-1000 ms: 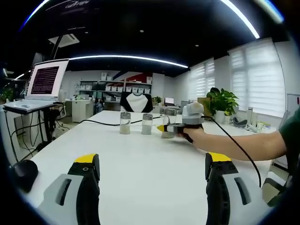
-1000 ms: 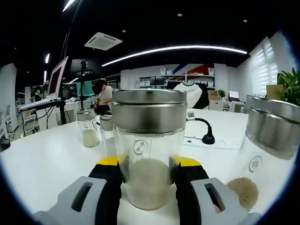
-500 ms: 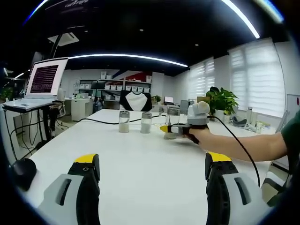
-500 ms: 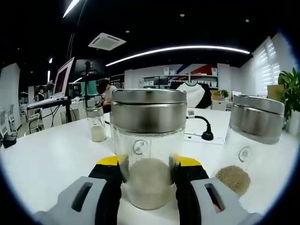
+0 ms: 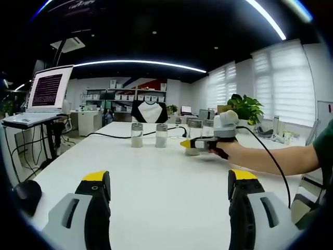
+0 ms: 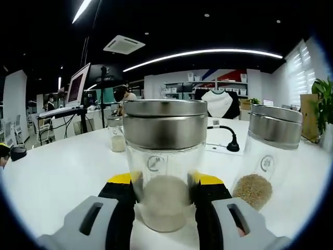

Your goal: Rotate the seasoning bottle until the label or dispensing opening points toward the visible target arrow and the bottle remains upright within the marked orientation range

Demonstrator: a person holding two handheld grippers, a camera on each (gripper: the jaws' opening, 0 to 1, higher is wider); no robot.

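Office, open-plan: you work at a long white table point(image 5: 156, 177); laptop point(image 5: 44, 94) on stand, storage shelves point(image 5: 112, 99) (boxes stacked), window blinds point(image 5: 283, 83), potted plant point(image 5: 245, 110).

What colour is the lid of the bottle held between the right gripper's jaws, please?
Silver metal lid, clearest in the right gripper view.

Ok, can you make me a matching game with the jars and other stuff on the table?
Things:
1. gripped bottle
2. neighbour bottle
3. laptop
4. plant

States:
A. green leaves by the window blinds
B. brown grains at the bottom
C. between the right gripper's jaws, pale powder inside
D. screen lit, on a stand beside the table

Pairs: 1-C, 2-B, 3-D, 4-A
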